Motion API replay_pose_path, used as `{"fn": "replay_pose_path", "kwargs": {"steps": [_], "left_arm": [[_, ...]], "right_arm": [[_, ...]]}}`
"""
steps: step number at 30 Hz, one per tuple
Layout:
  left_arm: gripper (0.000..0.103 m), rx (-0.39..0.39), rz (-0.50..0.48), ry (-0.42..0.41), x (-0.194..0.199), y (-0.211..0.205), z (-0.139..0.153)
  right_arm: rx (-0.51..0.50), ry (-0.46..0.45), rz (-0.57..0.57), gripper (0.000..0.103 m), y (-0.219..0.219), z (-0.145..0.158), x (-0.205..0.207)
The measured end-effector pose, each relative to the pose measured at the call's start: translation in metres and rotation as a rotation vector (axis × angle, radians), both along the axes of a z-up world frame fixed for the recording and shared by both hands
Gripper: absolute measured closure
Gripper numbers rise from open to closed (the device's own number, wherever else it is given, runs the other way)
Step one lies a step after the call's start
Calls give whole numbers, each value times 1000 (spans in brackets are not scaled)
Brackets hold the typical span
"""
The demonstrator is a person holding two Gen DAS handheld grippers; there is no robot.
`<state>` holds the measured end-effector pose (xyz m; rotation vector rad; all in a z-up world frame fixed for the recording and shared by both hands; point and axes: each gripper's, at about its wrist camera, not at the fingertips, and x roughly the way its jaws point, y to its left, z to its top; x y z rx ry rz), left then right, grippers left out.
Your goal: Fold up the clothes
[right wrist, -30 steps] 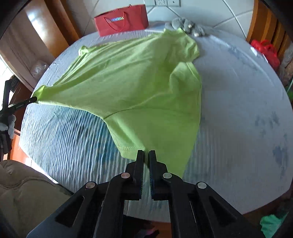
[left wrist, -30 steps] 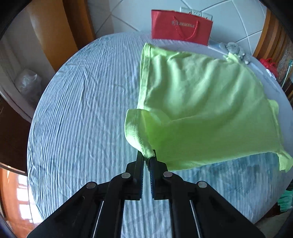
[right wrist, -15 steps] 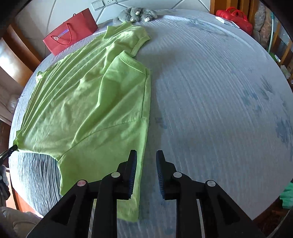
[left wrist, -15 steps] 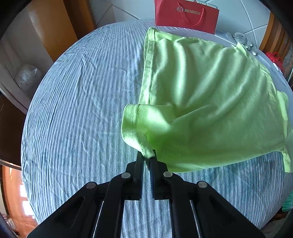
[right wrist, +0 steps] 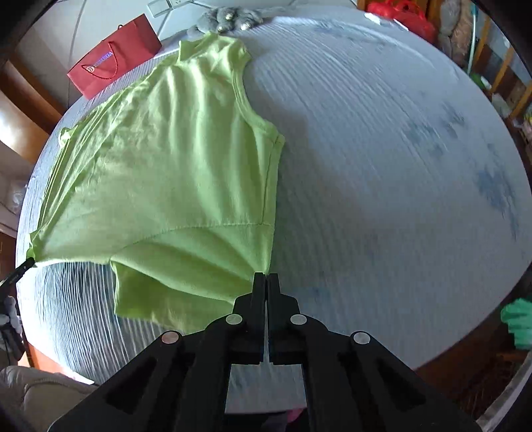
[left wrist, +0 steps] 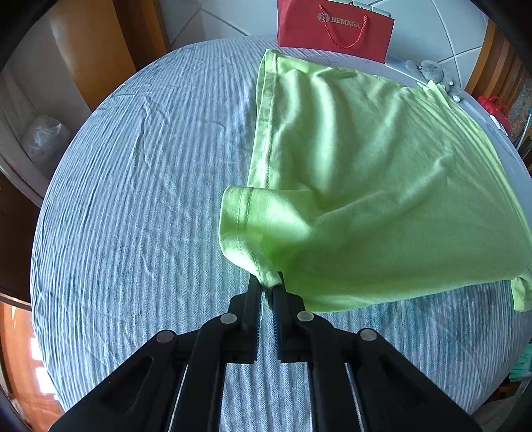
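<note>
Left tongs: closed tight on a hemmed corner of the lime-green T-shirt, which fans away toward 1 o'clock, partly lifted off the bed.
Right tongs: jaws together, pinching the shirt's edge just below the side seam; cloth spreads toward 11 o'clock.
Shirt: lying across the striped bed, its far end near the red paper bag at 12 o'clock, stretched between the two grips.
Handling: light, limp knit, likely to sag and crease; not fragile, slightly clingy on the sheet.
Hold points: doubled hems and seams should give the firmest bite; single-layer cloth may slip.
</note>
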<state>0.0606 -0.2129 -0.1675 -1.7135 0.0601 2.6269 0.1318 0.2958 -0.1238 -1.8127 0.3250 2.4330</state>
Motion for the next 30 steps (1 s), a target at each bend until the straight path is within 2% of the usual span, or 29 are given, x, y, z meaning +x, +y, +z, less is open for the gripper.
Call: {"fn": "replay_pose_path", "kwargs": {"steps": [4,6,10,11,13,15,20,21,22,23,26,30], "left_arm": [[97,6,-7,-2,0,-2,-1],[97,5,-16,0,0,-2,0],[97,1,-30,0,0,-3,-1],[97,0,-33,0,1,-3,-1],[97,-2,-41,2,3,-3,0],[97,-2,-48,6,5,-3,2],[96,5,-54,16,9,-4,5],[97,7,-57,20,10,-4,5],[98,9,-61,25,12,-5,6],[98,16,-61,31,13,-5,9],[98,46,-58,52,13,-10,20],[98,87,-40,73,5,-14,34]], "right_arm": [[20,32,-60,94,3,4,25],[17,68,-33,94,-2,11,37],[36,72,66,92,-22,8,51],[40,69,80,90,-27,4,50],[50,65,88,80,-31,-6,48],[51,64,88,74,-35,-13,44],[111,72,126,72,-48,-24,33],[118,76,136,75,-51,-23,32],[109,74,139,96,-53,-22,32],[91,72,135,100,-54,-20,32],[23,104,102,100,-52,-1,39],[-55,205,35,100,-33,44,34]]}}
